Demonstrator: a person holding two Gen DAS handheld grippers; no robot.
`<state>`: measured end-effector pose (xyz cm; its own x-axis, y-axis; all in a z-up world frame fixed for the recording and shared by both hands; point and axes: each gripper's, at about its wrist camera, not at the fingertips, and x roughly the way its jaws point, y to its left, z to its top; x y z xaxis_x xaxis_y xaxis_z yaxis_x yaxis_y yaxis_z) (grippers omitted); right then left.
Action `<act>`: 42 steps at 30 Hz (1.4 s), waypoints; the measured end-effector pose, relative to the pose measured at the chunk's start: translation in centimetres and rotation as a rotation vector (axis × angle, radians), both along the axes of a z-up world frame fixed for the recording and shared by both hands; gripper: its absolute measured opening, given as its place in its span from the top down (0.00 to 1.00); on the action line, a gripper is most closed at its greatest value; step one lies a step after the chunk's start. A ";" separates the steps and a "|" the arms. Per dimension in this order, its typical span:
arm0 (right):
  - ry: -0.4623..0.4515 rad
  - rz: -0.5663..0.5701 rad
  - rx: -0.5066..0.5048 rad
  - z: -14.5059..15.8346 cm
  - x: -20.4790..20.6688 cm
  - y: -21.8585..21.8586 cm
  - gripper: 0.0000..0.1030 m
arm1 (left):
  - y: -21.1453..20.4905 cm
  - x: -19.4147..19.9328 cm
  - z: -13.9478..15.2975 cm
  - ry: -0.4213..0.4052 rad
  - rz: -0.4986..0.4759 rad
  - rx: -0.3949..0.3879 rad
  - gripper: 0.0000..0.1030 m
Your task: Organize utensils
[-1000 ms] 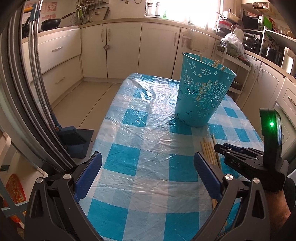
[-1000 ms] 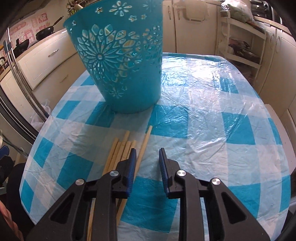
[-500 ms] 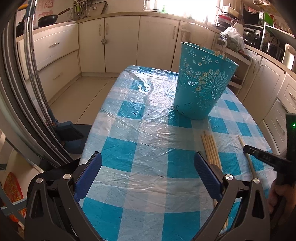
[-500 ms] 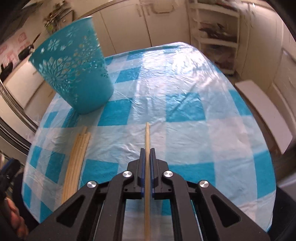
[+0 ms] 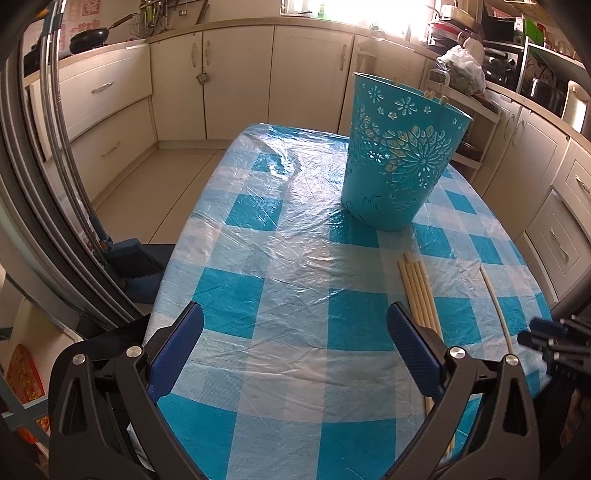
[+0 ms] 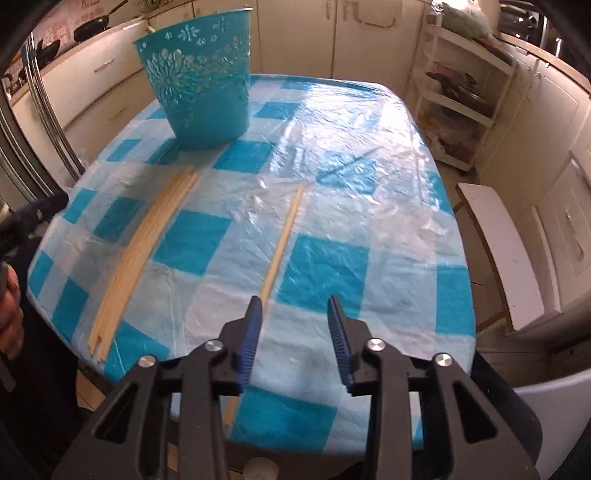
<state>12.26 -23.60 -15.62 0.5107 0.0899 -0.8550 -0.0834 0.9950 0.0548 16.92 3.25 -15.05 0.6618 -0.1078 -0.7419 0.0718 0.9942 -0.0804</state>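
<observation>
**Kitchen interior surrounding the work area**

Cream cabinets (image 5: 236, 81) with metal handles line the walls beneath a pale countertop (image 5: 110, 48). Bright daylight enters through a window (image 5: 354, 11) above the counter. A black frying pan (image 5: 90, 35) sits at left. The floor (image 5: 155, 195) is light tile. An open white shelf unit (image 6: 465, 92) stands at right, and a white bench (image 6: 506, 258) is near it.

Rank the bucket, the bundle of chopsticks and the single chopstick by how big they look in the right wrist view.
1. Bucket
2. Bundle of chopsticks
3. Single chopstick

The bucket sits farthest away, so its lead is safe.
</observation>
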 end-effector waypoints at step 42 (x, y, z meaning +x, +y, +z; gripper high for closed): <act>-0.124 0.538 -0.160 2.1 3.4 6.8 0.55 | 0.8 2.0 -1.2 0.036 0.019 0.009 0.07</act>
<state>15.68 -16.76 -13.57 0.5258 0.2398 -0.8161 -0.5769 0.8056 -0.1350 18.93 4.06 -16.29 0.6366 -0.0887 -0.7661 0.0503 0.9960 -0.0736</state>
